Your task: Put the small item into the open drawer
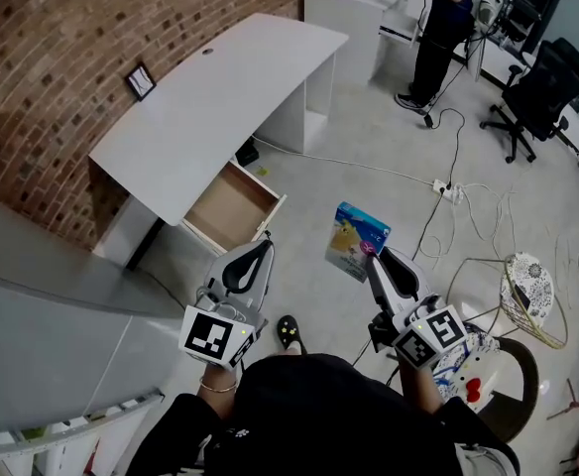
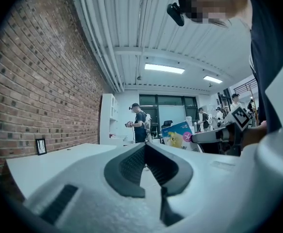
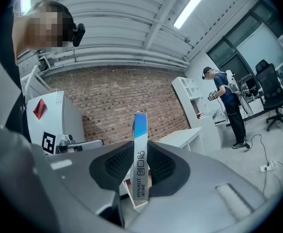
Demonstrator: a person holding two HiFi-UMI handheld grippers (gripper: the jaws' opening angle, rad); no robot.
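The right gripper [image 3: 140, 166] clamps the box [image 1: 357, 240] by its thin edge, held upright between the pads, while the left gripper [image 1: 254, 258] is closed and empty. The drawer [image 1: 232, 206] lies ahead and left of the box, nearer the left gripper, so the carry likely goes forward and leftward.

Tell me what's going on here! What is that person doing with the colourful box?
A person stands by a white desk with a hand-held gripper in each hand. The right hand-held gripper is clamped on a thin colourful box, held up off the floor. The left hand-held gripper is shut and holds nothing. The desk's drawer is pulled open just ahead, and the box is not in it yet.
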